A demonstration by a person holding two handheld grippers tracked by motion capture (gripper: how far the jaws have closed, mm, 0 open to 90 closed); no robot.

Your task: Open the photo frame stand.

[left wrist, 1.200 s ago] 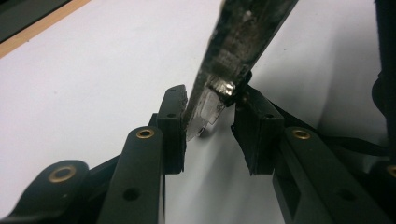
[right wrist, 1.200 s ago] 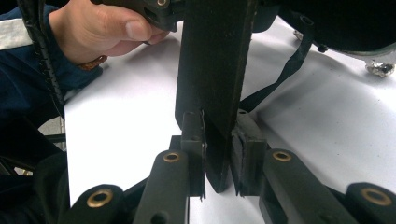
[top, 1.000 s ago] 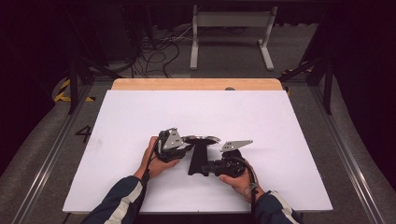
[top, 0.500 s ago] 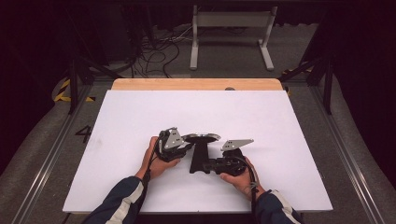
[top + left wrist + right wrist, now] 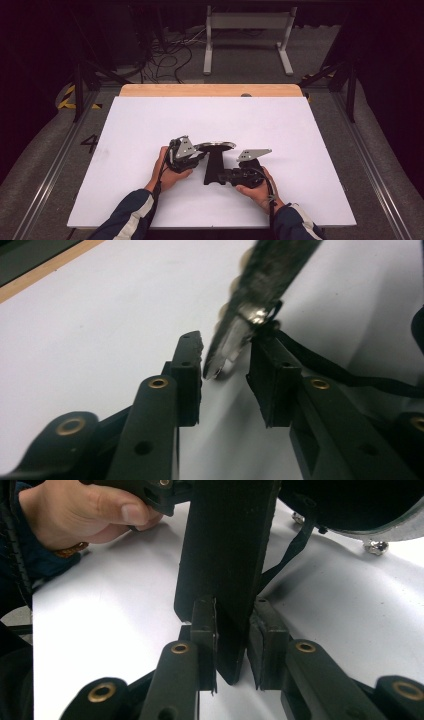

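Black pan mid-mat — right gripper clenched on its handle, left gripper astride the rim, grip uncertain. Grasp done; lift and placing remain.

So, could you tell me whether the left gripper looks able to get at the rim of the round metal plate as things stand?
Probably yes: the plate rim sits between the jaws of the left gripper with nothing in the way, while the right gripper clamps the black post.
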